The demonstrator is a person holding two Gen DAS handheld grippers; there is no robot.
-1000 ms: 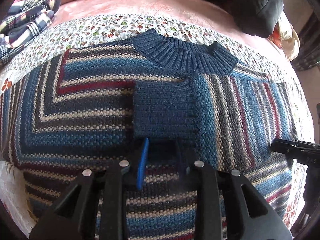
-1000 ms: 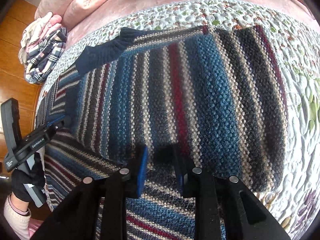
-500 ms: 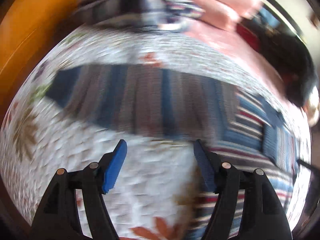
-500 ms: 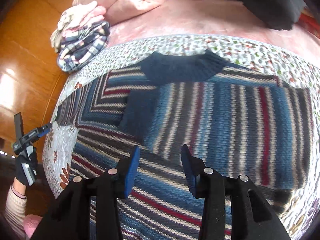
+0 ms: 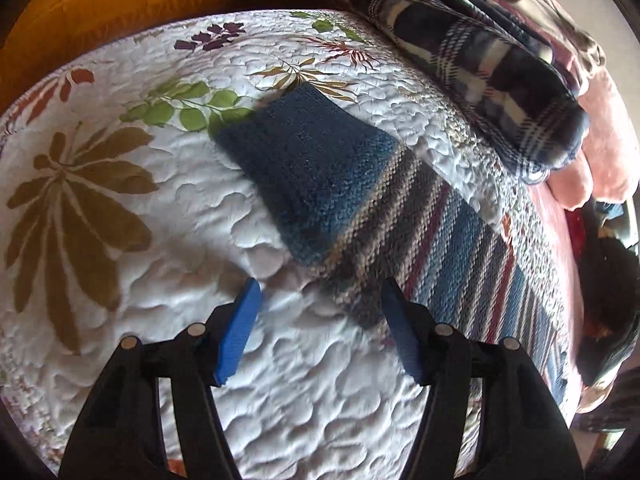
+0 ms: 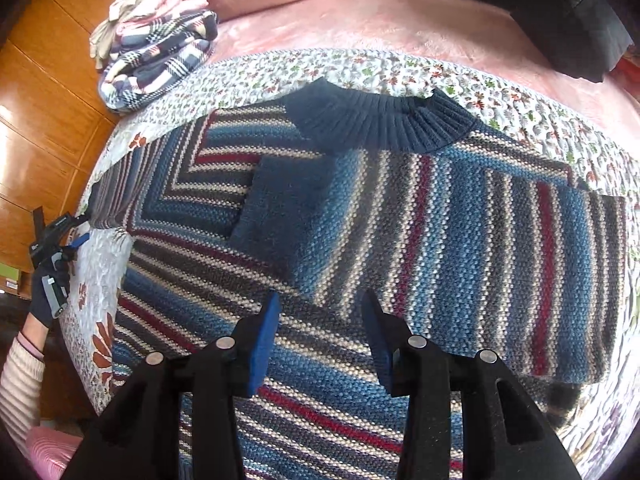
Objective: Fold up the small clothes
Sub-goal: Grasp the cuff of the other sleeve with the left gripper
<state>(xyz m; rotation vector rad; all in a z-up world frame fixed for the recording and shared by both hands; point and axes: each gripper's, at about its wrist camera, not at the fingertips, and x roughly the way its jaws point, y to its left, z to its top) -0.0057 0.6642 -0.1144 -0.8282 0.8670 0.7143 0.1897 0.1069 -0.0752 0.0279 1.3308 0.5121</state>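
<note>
A striped knitted sweater point(image 6: 400, 240) in blue, grey, cream and red lies flat on a floral quilt point(image 6: 360, 68), its dark blue ribbed collar point(image 6: 380, 124) at the far side. One sleeve is folded across the chest, its blue cuff point(image 6: 288, 200) near the middle. The other sleeve point(image 5: 420, 240) stretches out over the quilt point(image 5: 120, 220), ending in a blue cuff point(image 5: 312, 168). My left gripper point(image 5: 320, 304) hovers open just short of that sleeve, holding nothing. My right gripper point(image 6: 320, 320) is open above the sweater's lower body. The left gripper point(image 6: 60, 236) also shows at the quilt's left edge.
A folded plaid garment point(image 6: 156, 68) lies at the far left corner, also seen as plaid cloth point(image 5: 480, 60). Pink bedding point(image 6: 360, 12) and a black garment point(image 6: 580, 20) lie beyond the quilt. Wooden panelling point(image 6: 36, 100) runs along the left. A gloved hand and striped sleeve point(image 6: 20, 368) hold the left gripper.
My left gripper opened, left the sweater's middle and swung out to the unfolded sleeve. My right gripper opened, let go of the folded sleeve and drew back above the sweater.
</note>
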